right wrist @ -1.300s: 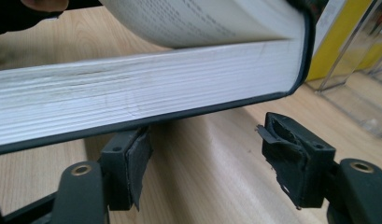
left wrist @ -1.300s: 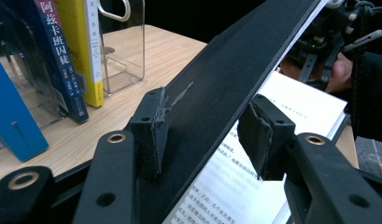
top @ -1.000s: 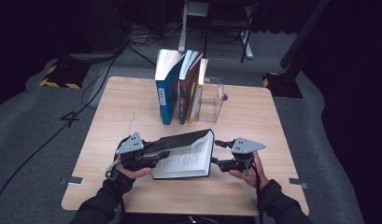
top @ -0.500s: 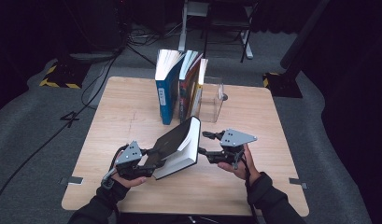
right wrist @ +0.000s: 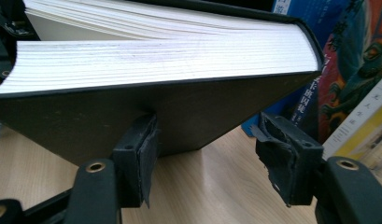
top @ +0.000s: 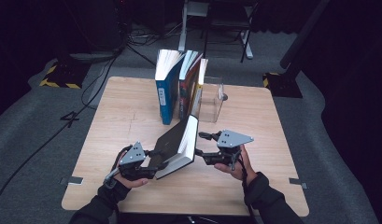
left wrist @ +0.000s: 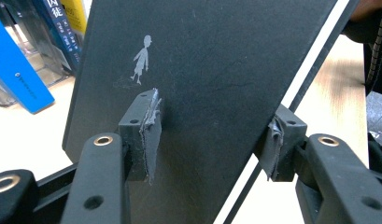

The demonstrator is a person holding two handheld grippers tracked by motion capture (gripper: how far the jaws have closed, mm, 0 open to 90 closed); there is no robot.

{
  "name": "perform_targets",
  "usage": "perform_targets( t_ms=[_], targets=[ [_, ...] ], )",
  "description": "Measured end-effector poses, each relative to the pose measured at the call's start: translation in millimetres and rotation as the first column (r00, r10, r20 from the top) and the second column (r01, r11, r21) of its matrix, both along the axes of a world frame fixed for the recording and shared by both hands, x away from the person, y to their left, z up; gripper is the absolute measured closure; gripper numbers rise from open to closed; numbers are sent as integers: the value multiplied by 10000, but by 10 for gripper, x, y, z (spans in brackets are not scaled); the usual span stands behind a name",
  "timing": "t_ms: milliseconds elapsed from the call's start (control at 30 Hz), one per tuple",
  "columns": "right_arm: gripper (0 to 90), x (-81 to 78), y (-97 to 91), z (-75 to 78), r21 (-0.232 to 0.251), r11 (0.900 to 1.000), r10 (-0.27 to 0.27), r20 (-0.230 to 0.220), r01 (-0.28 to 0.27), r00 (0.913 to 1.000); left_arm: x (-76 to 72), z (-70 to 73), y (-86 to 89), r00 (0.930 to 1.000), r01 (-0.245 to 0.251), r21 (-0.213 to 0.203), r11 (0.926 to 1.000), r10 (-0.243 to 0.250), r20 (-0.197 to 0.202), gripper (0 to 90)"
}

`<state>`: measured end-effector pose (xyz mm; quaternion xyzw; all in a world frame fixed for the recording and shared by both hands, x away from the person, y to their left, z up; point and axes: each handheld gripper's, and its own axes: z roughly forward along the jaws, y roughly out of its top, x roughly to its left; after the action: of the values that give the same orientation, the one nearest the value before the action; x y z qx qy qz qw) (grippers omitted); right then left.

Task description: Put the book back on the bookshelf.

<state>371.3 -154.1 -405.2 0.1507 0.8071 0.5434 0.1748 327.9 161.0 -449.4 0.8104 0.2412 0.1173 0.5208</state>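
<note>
thick black hardcover book (top: pixel 175 144): tilted up, lower middle of the wooden counter (top: pixel 123 107) | left tongs (top: pixel 153 157): jaws just opening, astride its cover, hold unclear | right tongs (top: pixel 201 144): parted, beside its pages

Wooden table (top: pixel 114 121); upright row of books at its far middle: blue book (top: pixel 164 88), dark red book (top: pixel 185 88), yellow-spined book (top: pixel 198 91). Clear bookend (top: pixel 212 100) just right of them. Grey carpet floor (top: pixel 34 126), cables (top: pixel 104 60).

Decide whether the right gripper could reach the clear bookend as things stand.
Probably yes. The right gripper holds nothing, and bare table lies between it and the clear bookend; the tilted black book sits off to its left.
</note>
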Motion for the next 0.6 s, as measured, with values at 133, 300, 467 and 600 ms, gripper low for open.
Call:
perform_targets(
  t_ms=[133, 300, 467, 600],
  targets=[
    [404, 1, -68, 37, 210, 9998, -61, 61, 60, 10000, 64, -10, -93, 9989, 434, -237, 9988, -438, -142, 470],
    [419, -24, -186, 105, 182, 9995, -245, 304, 239, 9992, 142, -17, -282, 9950, 977, -230, 9950, -981, -176, 477],
    [411, 19, -347, 158, 136, 9998, -134, 138, 132, 9998, 274, -44, -452, 9894, 1381, -530, 9890, -1402, -384, 507],
    [407, 44, -407, 144, 68, 9996, -268, 0, 268, 9996, 326, -45, -514, 9898, 1358, -516, 9894, -1377, -365, 505]
  ],
)
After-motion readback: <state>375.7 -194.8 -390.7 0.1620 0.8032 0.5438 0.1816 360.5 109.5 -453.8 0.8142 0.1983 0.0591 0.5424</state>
